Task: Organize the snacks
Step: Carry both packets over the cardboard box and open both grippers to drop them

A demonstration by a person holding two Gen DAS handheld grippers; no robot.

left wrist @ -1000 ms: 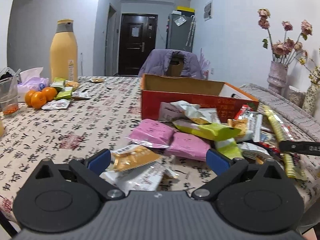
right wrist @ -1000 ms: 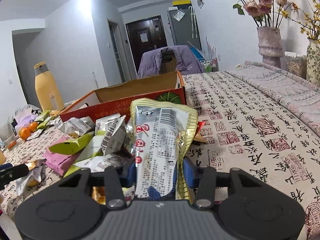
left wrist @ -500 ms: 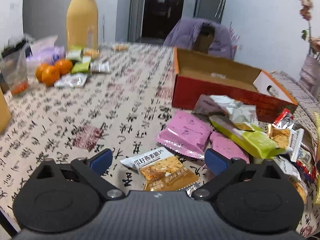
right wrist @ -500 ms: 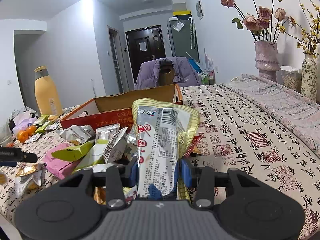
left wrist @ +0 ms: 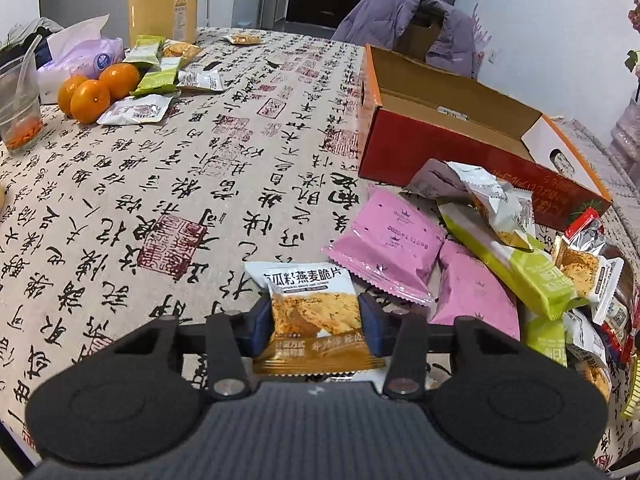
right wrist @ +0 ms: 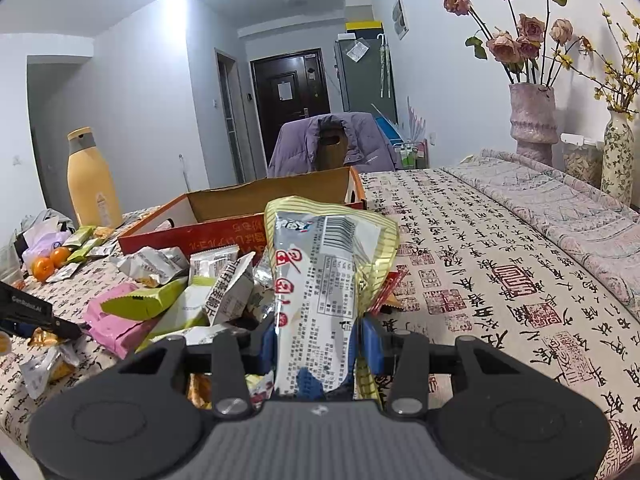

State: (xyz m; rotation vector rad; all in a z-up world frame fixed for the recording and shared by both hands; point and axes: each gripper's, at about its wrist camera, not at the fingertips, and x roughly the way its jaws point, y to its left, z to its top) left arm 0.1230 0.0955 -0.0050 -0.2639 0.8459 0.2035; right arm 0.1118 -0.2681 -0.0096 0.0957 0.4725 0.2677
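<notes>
Left wrist view. The left gripper points steeply down at the tablecloth; its jaws have just been closing and now pinch an oat-crisp packet, white at the top and golden below, with a blue pad against each side edge. At about 2 o'clock from this packet lies the snack pile: two pink packets overlapping, a long lime-green packet across them, and a crumpled silver wrapper on top. Beyond the pile, at 1 o'clock, stands the open red cardboard box, its visible interior bare cardboard. At 10 o'clock, well apart from the pile, sit three oranges, several small green and white packets, a clear plastic cup and a tall yellow bottle. A chair draped with a purple jacket stands at the far table edge.

Right wrist view. The right gripper is clamped on a long silver-and-yellow snack bag, which stands nearly upright between the blue pads and rises toward 12 o'clock, partly hiding the red box behind it. The pile spreads toward 9 o'clock. A black finger of the left gripper enters at the left edge. Two vases of dried flowers stand at 2 o'clock.
</notes>
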